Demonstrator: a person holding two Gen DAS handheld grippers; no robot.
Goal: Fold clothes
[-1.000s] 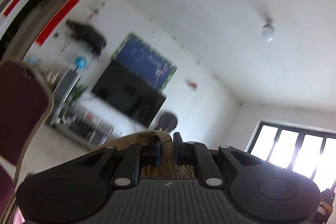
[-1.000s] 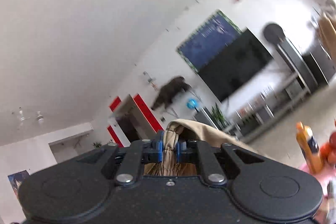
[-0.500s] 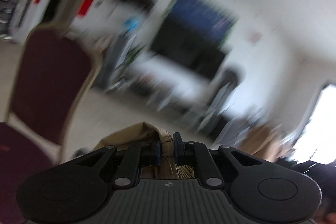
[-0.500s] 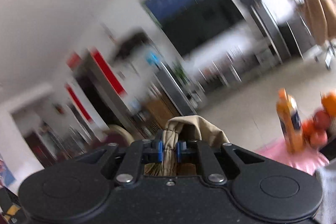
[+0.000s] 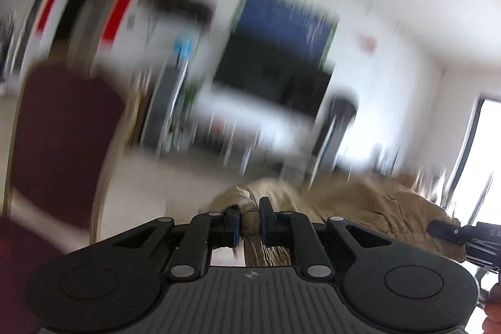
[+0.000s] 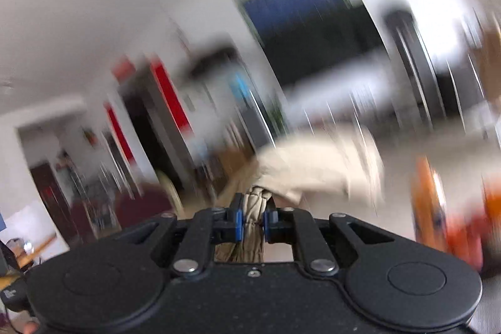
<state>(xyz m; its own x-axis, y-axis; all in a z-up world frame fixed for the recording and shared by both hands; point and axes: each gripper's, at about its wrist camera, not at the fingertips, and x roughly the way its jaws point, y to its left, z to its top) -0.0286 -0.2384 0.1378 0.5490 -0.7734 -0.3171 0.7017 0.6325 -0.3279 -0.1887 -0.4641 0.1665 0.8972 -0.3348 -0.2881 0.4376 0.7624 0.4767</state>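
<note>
left tongs [image 5: 249, 223] clamp tan garment [image 5: 360, 202] | right tongs [image 6: 253, 223] clamp it too | view dropped from ceiling to chair [image 5: 62, 140]

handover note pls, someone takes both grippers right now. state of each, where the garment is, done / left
Left gripper: jaws shut on a bunched edge of the tan garment.
Right gripper: jaws shut on another bunched part of the tan garment.
Garment: hangs between the two grippers; in the left wrist view it runs off to the right toward the other gripper. Both views are blurred, and no table surface shows under it.
Nearby: dark red chair on the left, orange bottle on the right.
Done: both grips are taken.
Left: probably lay it flat, then fold. No fold is visible yet.
</note>
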